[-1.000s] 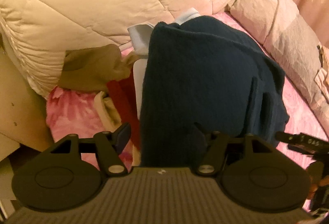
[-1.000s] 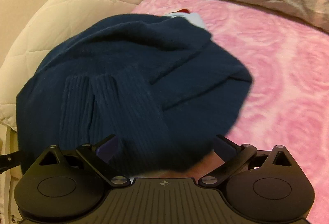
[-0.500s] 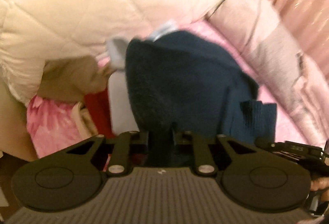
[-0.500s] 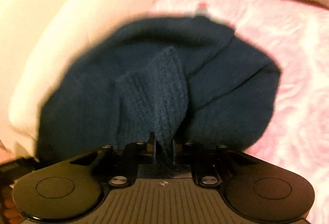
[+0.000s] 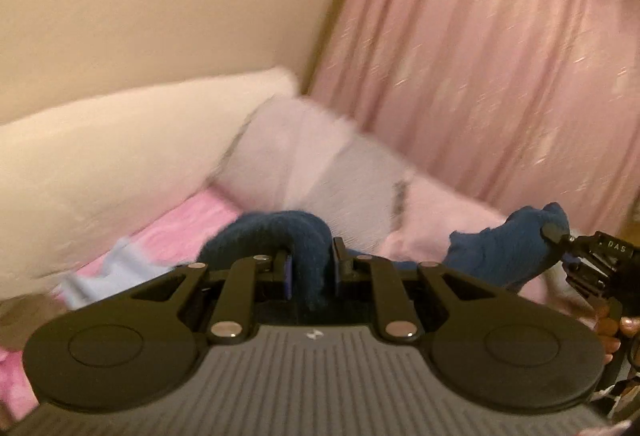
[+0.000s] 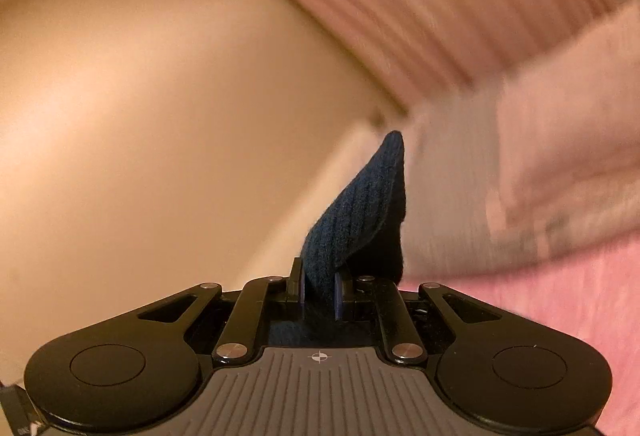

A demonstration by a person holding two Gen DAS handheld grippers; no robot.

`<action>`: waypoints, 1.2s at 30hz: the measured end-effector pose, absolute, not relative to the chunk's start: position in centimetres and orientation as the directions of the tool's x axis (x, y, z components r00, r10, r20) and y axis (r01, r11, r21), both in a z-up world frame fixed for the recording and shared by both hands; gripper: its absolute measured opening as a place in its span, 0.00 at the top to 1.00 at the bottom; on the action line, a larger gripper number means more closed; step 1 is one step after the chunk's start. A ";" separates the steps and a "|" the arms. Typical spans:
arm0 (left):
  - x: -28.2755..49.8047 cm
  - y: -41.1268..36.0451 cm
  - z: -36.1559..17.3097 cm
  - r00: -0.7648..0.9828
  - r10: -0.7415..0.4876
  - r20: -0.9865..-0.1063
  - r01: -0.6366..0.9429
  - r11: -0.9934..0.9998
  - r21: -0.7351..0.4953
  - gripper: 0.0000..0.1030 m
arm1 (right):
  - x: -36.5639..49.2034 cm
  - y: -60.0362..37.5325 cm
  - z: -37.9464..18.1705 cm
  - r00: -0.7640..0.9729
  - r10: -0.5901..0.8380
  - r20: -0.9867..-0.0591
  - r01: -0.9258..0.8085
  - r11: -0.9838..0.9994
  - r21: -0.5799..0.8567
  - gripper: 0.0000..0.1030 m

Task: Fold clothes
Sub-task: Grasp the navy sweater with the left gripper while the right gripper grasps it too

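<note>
Left hand-held gripper (image 5: 310,272) and right hand-held gripper (image 6: 319,294), each closed on a fold of the navy sweater (image 5: 296,236), held raised above the pink bed (image 5: 188,224).

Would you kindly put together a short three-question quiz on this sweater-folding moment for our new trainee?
1. True or false: the left gripper is shut on the navy sweater.
2. What hangs behind the bed, at the right of the left wrist view? A) a pink curtain B) a white blind C) a mirror
3. Fill in the gap: in the right wrist view, the right gripper pinches a ribbed piece of the ____, which sticks up past its fingers.

Key:
1. True; the jaws are closed on a fold of it.
2. A, the pink curtain.
3. Sweater.
</note>
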State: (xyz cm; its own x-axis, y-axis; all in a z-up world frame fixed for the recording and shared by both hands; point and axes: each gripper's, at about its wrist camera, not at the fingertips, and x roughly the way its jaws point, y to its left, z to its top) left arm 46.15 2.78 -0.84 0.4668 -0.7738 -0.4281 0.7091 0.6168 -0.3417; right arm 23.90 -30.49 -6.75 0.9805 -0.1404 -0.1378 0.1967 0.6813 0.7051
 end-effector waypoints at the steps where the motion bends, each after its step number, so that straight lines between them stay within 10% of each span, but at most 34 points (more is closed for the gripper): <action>1: 45.0 2.2 0.3 0.448 -0.794 -0.411 0.722 0.592 -0.358 0.86 | 22.3 -31.0 -4.8 0.981 -0.166 -0.100 0.188 0.692 0.697 0.89; 12: 28.8 -3.5 7.1 0.198 -0.926 -0.321 0.798 0.343 -0.496 0.86 | 0.4 -33.6 8.5 0.923 -0.367 0.117 0.231 0.770 0.595 0.89; 36: 4.8 -9.6 16.3 -0.096 -0.981 -0.171 0.925 -0.024 -0.378 0.95 | -24.7 -35.6 16.8 0.835 -0.547 0.067 0.440 0.736 0.515 0.82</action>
State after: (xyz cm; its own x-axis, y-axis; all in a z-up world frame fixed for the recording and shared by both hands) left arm 4.83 -9.65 16.27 -0.0957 -0.9806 -0.1708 0.9254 -0.0244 -0.3783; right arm -24.71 -35.62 16.84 0.8347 -0.5466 0.0672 0.4403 0.7356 0.5148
